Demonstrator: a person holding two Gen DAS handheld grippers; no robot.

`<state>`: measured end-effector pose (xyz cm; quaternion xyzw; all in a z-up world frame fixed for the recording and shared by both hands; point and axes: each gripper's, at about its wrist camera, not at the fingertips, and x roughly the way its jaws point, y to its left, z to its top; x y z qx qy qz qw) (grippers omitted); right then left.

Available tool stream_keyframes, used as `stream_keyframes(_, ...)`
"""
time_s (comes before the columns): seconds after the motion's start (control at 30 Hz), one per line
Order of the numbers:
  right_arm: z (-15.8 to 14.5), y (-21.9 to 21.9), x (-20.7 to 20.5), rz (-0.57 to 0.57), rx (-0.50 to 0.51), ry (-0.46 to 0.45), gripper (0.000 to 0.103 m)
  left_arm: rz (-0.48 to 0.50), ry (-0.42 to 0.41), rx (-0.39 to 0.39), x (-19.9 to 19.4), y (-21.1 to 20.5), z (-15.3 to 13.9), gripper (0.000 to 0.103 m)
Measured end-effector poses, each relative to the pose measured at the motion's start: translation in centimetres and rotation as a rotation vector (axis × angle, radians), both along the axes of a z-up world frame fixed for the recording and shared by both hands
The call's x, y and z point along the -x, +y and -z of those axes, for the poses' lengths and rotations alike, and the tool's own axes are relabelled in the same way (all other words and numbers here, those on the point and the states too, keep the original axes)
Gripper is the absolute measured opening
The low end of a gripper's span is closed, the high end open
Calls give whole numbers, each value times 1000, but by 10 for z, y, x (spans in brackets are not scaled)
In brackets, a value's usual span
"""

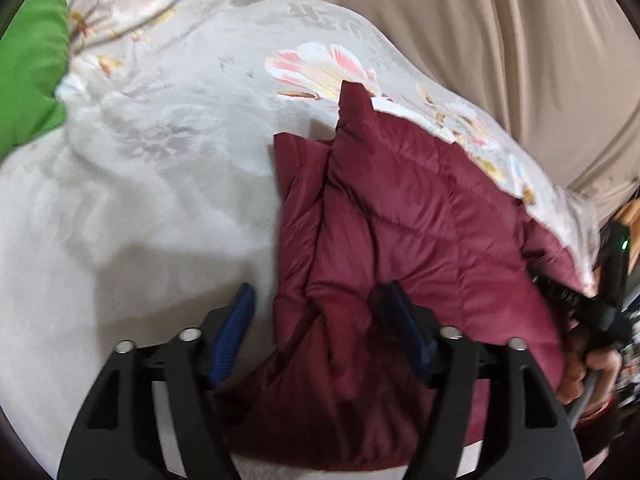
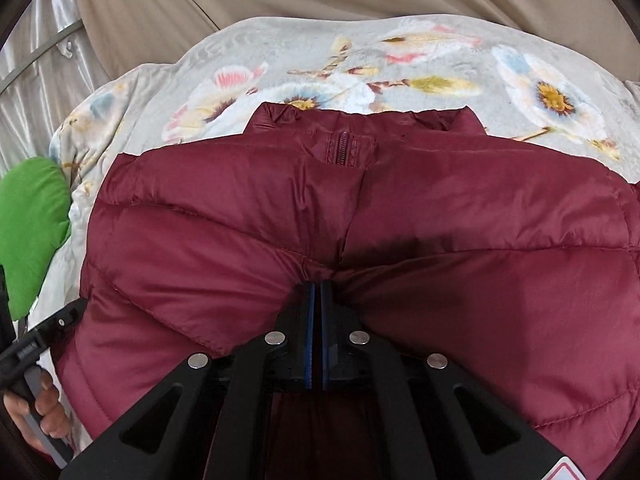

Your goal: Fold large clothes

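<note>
Right now the burgundy puffer jacket point(image 2: 400, 216) lies spread on the floral blanket point(image 2: 360, 68) that covers the bed, its collar and zipper point(image 2: 342, 148) at the far end and its body filling the near half of the right wrist view. The right gripper point(image 2: 317, 292) has its blue pads pressed together on a pinch of the jacket's fabric close to the front seam. The left gripper point(image 1: 316, 312) stands wide apart, one blue pad over the bare blanket on the left and the other over the jacket's near left edge, gripping nothing. A green cushion point(image 1: 28, 68) sits at the far left, and beige curtains point(image 1: 500, 40) hang beyond the bed.

The jacket looks light, soft and puffy, with a smooth shiny shell that is likely slippery; a shallow pinch could slide out, and the padding will probably spring back after a fold. The stitched quilting lines and the hem or side seams look like the firmest places to take hold, since the layers are thin and flat there. The left gripper's best bite is probably the folded edge directly ahead of it, taken deep between the pads.
</note>
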<state>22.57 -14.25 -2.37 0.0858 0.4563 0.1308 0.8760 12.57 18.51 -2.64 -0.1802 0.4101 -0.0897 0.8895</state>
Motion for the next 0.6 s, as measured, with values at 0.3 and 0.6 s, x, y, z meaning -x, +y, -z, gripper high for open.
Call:
stream_keyframes(0.3, -27, 3, -41, 19, 2, -37, 3, 22, 24, 76, -18, 2, 1, 86)
stream_keyframes(0.6, 11, 8, -74, 19, -23, 15, 0, 61, 18, 11, -33, -16, 2, 96)
